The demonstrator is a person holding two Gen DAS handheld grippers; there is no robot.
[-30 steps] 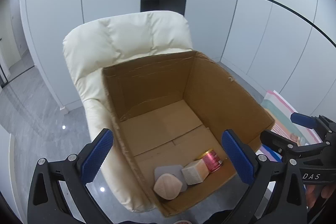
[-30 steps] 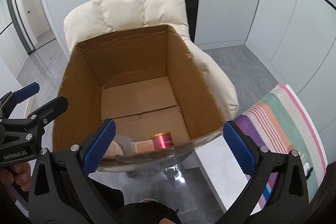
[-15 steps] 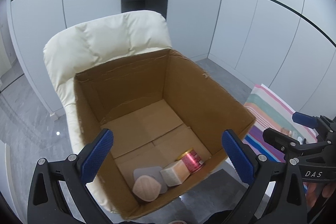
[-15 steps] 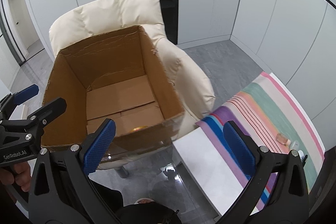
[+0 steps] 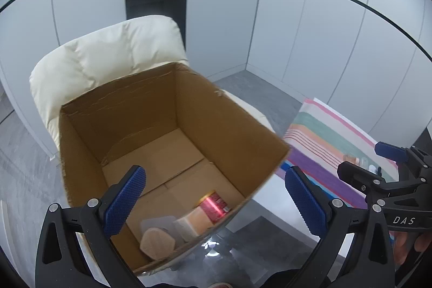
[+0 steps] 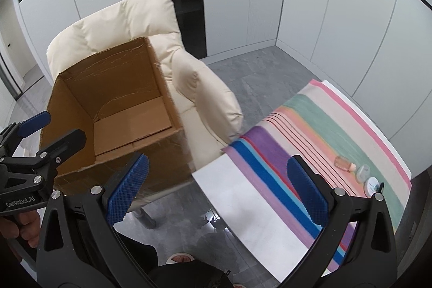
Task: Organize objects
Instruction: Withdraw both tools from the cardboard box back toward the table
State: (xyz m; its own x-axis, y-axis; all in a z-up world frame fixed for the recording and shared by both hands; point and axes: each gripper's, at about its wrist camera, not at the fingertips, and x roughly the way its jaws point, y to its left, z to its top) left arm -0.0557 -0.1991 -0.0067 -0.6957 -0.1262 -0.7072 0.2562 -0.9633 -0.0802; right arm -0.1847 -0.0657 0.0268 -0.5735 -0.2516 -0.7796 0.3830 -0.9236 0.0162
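Left claw (image 5: 214,197), empty, hovers above the cardboard box (image 5: 232,136).

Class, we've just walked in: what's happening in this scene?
A person holds two open, empty grippers, the left gripper over a cardboard box on a cream armchair. A red tin and some beige items already lie in the box. The right gripper faces a table with a striped cloth, where small jars wait.

Cardboard box (image 6: 113,109) on cream armchair (image 6: 199,88)
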